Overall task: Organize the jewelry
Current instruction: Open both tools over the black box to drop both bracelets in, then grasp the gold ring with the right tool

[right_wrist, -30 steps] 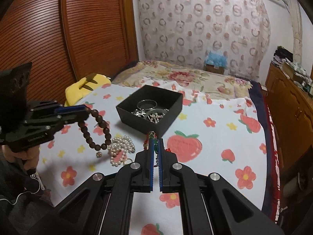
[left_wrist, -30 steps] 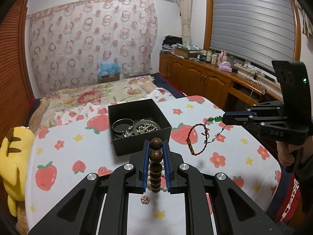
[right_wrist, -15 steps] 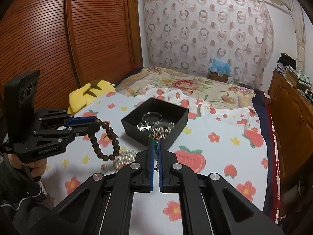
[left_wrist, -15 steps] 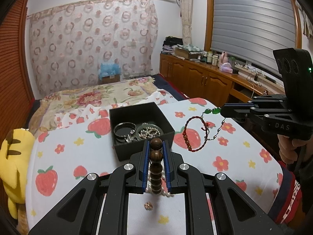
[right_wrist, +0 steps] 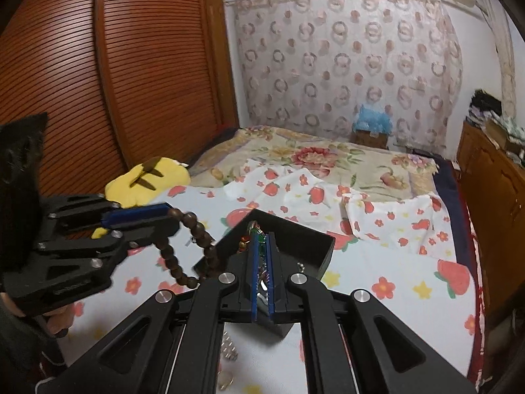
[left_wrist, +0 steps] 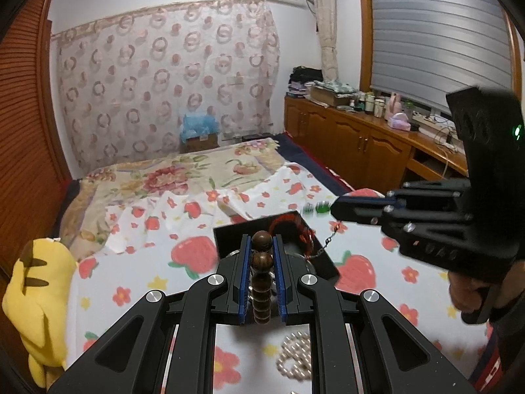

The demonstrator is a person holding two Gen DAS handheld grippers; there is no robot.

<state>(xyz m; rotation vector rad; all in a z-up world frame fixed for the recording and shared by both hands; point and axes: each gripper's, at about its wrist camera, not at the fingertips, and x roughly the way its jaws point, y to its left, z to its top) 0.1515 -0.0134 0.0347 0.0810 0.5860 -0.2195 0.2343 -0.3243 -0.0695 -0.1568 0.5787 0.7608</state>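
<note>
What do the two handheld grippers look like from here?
Both are matte black plastic with blue pads lining the fingers and silver screw heads on the linkage arms. The left gripper carries a boxy black block behind its fingers. The right gripper has the same block with a green light, faint lettering on its body, and a dark sleeve beneath.

Under my hands is the bed (left_wrist: 108, 272), spread with a strawberry-print sheet (right_wrist: 377, 262). On it sit a black box (right_wrist: 305, 243), a pearl strand (left_wrist: 295, 358) and a yellow plush (left_wrist: 36, 292).
</note>
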